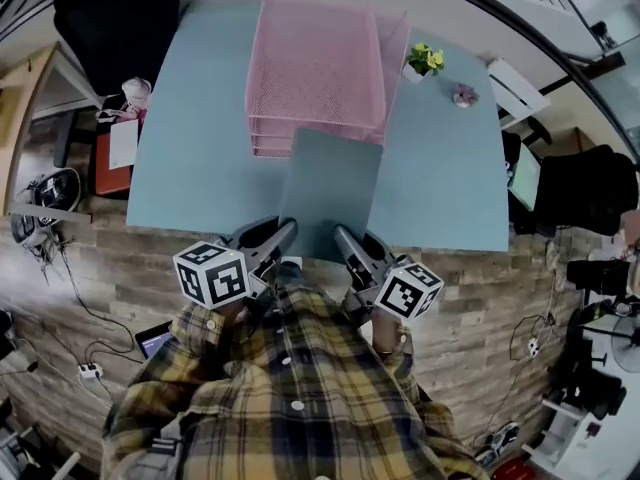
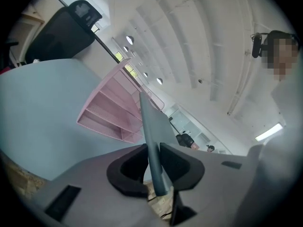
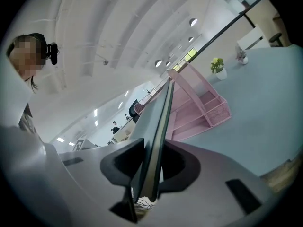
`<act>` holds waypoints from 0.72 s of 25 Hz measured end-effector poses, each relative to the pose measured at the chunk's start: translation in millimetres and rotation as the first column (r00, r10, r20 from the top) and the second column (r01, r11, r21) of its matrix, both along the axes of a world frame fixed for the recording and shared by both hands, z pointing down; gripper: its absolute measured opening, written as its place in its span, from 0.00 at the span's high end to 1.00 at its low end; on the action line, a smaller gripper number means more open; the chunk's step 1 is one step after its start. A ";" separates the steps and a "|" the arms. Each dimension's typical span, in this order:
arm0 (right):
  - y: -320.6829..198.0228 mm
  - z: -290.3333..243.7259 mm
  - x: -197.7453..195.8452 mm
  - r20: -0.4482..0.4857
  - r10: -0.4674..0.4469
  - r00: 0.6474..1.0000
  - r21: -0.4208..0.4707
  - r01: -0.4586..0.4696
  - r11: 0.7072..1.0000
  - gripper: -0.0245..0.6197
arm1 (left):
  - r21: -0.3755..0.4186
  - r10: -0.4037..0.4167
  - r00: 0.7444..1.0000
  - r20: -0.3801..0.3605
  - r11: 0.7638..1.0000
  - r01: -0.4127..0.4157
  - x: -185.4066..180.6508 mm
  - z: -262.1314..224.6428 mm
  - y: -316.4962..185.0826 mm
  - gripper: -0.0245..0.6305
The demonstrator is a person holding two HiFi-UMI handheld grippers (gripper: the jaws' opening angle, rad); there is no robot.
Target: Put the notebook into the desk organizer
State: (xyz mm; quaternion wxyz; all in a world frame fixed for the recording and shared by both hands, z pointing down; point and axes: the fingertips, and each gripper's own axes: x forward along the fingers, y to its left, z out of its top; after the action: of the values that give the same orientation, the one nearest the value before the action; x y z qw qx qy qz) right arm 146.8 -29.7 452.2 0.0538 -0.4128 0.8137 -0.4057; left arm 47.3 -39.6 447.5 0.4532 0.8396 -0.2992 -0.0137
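Left claw (image 1: 288, 228) and right claw (image 1: 341, 234) each pinch the notebook (image 1: 330, 190) at its near edge. I see it over the bench (image 1: 190, 118), near the organizer (image 1: 315, 68).

pink wire-mesh metal organizer (image 1: 315, 73), smooth matt table (image 1: 190, 148), wood-plank floor (image 1: 110, 278).

the desk organizer (image 1: 315, 68) stands at the far middle of the table (image 1: 200, 118). just right of it sits a small potted plant (image 1: 425, 60), and further right a little ornament (image 1: 464, 95). a chair (image 1: 115, 18) is behind the table's far left corner. the notebook (image 1: 330, 188) is over the near edge, in front of the organizer, its far edge by the organizer's front. the left gripper (image 1: 285, 230) is at its near left corner, the right gripper (image 1: 342, 233) at its near right, each with the notebook between its jaws.
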 end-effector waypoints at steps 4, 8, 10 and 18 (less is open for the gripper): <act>-6.0 1.8 -0.1 0.009 -0.069 0.998 -0.005 0.069 0.998 0.82 | -0.004 -0.072 0.997 0.009 0.997 0.072 -0.4 0.8 1.4 0.85; -9.0 3.8 -5.8 0.020 -0.114 0.993 -0.011 0.114 0.993 0.82 | 0.002 -0.119 0.993 0.022 0.993 0.119 -6.0 1.1 2.8 0.85; -12.6 4.7 -8.2 0.028 -0.131 0.991 -0.009 0.132 0.991 0.82 | 0.008 -0.136 0.990 0.027 0.991 0.136 -8.6 0.7 0.9 0.85; -21.2 3.5 -24.0 0.030 -0.163 0.986 -0.007 0.163 0.987 0.82 | 0.001 -0.165 0.986 0.024 0.986 0.165 -24.3 -0.9 -4.7 0.85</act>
State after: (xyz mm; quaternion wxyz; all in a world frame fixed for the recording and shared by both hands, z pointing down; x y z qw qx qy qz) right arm 122.8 -50.9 455.7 0.0303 -0.3391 0.8419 -0.4186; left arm 22.9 -44.3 446.6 0.4473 0.8118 -0.3732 -0.0409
